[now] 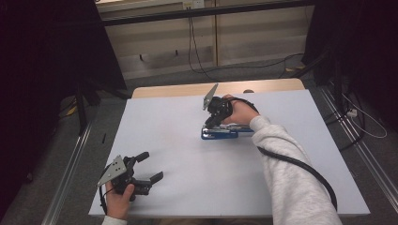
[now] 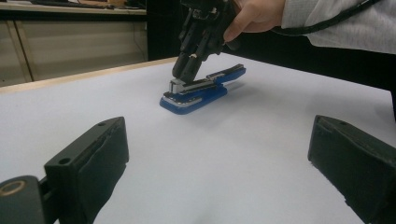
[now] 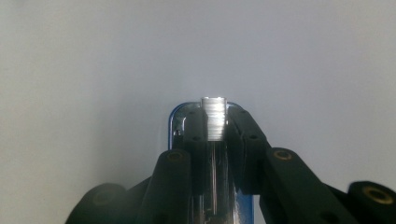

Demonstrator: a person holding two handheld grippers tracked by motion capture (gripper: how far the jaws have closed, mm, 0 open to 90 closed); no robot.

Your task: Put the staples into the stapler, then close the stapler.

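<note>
While left fingers (image 1: 149,165) gape over the white table (image 1: 187,187), right fingers (image 3: 215,128) clench a stapler (image 2: 201,91).

Room edges: dark, nearly black in the high view.
Table sheet (image 1: 187,154): evenly lit, soft shadows.
Stapler's metal (image 3: 214,116): glare, blurred, perhaps too close for focus.
</note>
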